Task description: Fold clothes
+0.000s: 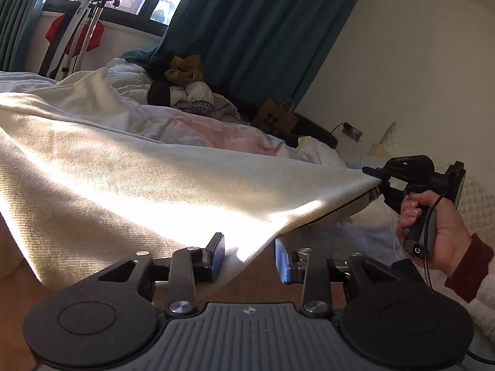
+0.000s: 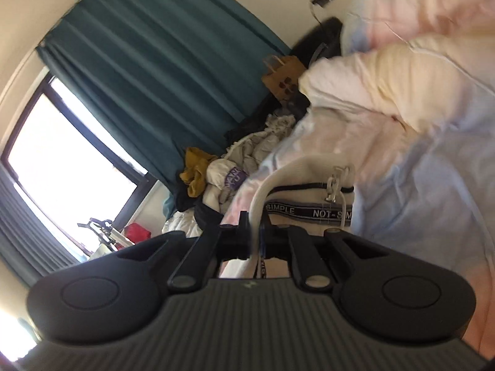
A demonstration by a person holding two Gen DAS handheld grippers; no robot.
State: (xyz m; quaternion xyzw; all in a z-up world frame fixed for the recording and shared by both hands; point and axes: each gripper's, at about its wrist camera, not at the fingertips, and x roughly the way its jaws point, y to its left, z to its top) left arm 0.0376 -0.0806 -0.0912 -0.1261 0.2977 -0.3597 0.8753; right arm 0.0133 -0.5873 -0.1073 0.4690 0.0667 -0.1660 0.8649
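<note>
A cream knit garment (image 1: pixel 130 182) is stretched in the air over the bed. My right gripper (image 1: pixel 379 181) is shut on its far corner, at the right of the left wrist view. In the right wrist view the right gripper (image 2: pixel 255 235) pinches the cream fabric edge (image 2: pixel 278 173), beside a black band (image 2: pixel 309 211) printed "SIMPLE". My left gripper (image 1: pixel 249 258) has its jaws apart, with the garment's near corner lying between the blue pads (image 1: pixel 218 255); the pads do not press on it.
A bed with a pastel duvet (image 1: pixel 216 136) lies under the garment. A heap of clothes (image 1: pixel 182 86) sits at its far side, by teal curtains (image 1: pixel 253 31). A paper bag (image 1: pixel 275 114) stands near the wall. A window and a rack (image 1: pixel 83 24) are at the far left.
</note>
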